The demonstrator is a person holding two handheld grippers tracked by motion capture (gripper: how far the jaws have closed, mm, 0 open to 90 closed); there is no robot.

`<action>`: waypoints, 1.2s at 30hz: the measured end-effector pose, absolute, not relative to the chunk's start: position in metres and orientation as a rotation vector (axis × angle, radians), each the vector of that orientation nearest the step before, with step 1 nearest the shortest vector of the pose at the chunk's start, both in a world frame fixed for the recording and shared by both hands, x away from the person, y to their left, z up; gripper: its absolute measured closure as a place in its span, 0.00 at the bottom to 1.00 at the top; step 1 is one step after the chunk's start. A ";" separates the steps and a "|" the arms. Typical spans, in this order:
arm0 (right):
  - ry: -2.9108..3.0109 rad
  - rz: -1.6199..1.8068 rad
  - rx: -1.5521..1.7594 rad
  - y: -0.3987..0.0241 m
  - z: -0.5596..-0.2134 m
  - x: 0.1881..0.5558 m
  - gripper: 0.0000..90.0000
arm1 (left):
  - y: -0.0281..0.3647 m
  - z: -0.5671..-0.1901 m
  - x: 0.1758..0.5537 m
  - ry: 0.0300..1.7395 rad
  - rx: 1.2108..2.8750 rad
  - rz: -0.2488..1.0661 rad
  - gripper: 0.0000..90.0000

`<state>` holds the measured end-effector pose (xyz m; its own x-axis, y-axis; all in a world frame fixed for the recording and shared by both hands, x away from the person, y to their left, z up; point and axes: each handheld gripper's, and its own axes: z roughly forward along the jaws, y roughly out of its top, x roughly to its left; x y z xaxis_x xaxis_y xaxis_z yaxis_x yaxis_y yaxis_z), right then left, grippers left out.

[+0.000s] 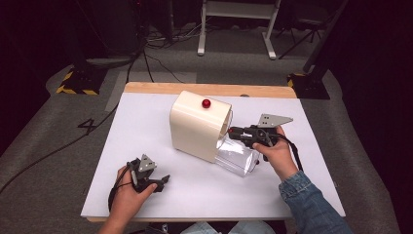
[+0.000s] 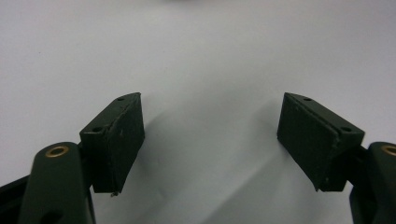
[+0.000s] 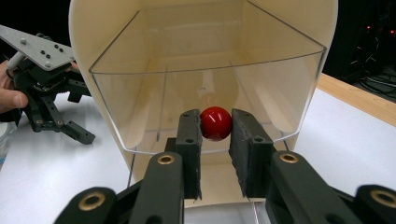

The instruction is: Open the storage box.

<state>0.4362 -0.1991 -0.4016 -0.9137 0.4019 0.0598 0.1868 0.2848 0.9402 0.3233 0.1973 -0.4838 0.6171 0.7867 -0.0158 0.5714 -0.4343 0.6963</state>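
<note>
Right gripper view: the right gripper [image 3: 216, 135] clamps a red ball [image 3: 215, 123] at the mouth of the cream dispenser's [image 3: 93, 42] clear drawer [image 3: 140, 93]. The left gripper [image 2: 210, 140], jaws wide and empty, rests on the white table [image 1: 146, 126]. Removal appears begun; placement remains.

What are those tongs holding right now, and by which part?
The right tongs are closed on the red knob of the clear drawer, one jaw on each side of it. The left tongs are open above the white table, holding nothing.
</note>
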 end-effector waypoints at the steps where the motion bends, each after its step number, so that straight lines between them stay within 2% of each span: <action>1: 2.360 1.686 0.548 -0.199 -0.402 0.436 0.83 | 0.197 -0.484 0.323 1.064 2.162 0.409 0.26; 9: 2.355 1.676 0.539 -0.201 -0.401 0.434 0.83 | 0.197 -0.484 0.323 1.057 2.166 0.415 0.26; 36: 2.328 1.645 0.579 -0.263 -0.394 0.399 0.83 | 0.197 -0.484 0.323 1.058 2.165 0.415 0.26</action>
<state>0.3990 -0.2631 -0.3941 -0.8949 0.4448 0.0374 0.1837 0.2906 0.9391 0.3231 0.1971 -0.4839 0.6184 0.7858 -0.0120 0.5678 -0.4362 0.6981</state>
